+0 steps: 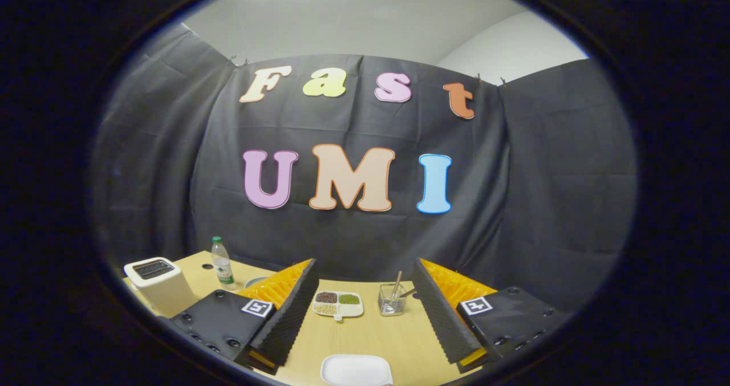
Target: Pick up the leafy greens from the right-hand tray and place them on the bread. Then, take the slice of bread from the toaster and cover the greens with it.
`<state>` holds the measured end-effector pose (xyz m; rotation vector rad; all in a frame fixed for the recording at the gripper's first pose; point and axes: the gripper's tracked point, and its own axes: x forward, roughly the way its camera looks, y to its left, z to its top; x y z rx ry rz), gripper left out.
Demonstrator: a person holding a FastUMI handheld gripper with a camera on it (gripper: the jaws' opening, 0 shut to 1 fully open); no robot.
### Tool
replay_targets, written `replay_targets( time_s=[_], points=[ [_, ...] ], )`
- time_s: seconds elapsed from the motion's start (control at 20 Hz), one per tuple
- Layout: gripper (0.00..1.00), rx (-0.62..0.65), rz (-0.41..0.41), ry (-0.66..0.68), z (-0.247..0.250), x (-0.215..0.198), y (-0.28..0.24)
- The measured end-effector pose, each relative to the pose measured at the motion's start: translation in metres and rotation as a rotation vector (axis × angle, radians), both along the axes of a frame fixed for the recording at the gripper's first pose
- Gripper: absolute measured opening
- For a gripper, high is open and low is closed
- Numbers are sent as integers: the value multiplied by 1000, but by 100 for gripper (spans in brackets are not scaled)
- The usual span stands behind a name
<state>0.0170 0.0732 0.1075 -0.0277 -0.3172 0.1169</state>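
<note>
Gripper held above a pale wooden table, its fingers spread wide apart with nothing between them but bare tabletop.

White rounded-square plate lies between the fingers at the near end of the table; its visible surface looks bare, though its near part is cut off.

White three-compartment dish sits just beyond the fingertips, holding dark, green and pale grains in separate sections.

Small clear glass container stands just right of that dish, with a couple of thin utensils leaning in it.

White boxy toaster stands on the far left of the table, slots facing up; cannot tell whether bread sits inside.

Clear plastic bottle with green cap stands upright behind the left finger, right of the toaster.

Leafy greens and right-hand tray not made out from this angle
</note>
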Motion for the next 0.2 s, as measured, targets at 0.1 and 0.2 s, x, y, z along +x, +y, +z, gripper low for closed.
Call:
replay_targets(
  time_s=[0.1,0.2],
  points=[
    [100,6,10,-1,1,2,-2],
    [100,4,18,-3,3,6,-6]
  ],
)
